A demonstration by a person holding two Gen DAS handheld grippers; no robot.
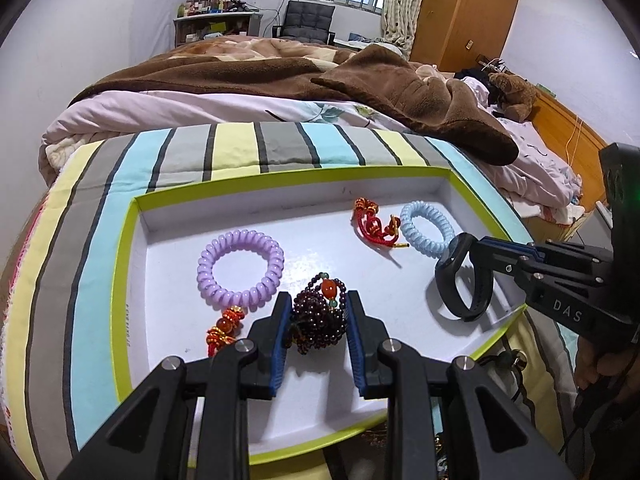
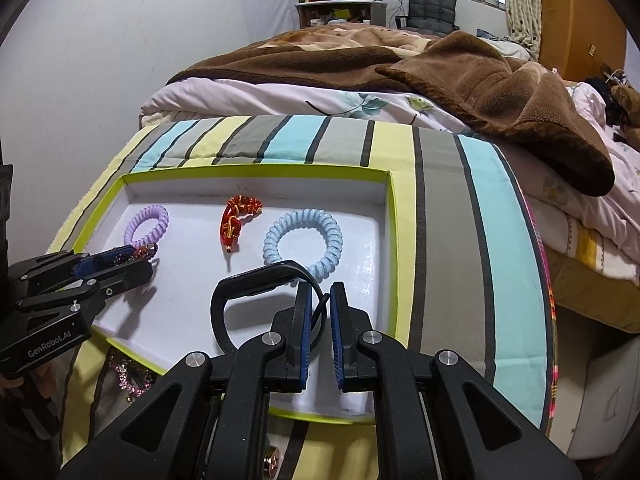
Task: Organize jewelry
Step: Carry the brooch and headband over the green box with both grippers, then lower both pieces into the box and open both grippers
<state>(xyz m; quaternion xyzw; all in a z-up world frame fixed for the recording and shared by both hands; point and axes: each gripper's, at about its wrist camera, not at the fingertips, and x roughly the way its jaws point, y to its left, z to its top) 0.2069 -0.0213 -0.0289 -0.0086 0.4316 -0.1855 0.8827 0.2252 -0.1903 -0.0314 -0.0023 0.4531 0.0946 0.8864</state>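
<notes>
A white tray with a lime rim lies on a striped cushion. My left gripper is shut on a dark red bead bracelet with an orange bead, low over the tray. My right gripper is shut on a black wristband, held over the tray's right side. In the tray lie a purple coil band, a blue coil band, a red cord bracelet and an orange-red bead charm.
The striped cushion sits at the foot of a bed with a brown blanket. More jewelry lies on the cushion below the tray's near edge. A wall is on the left.
</notes>
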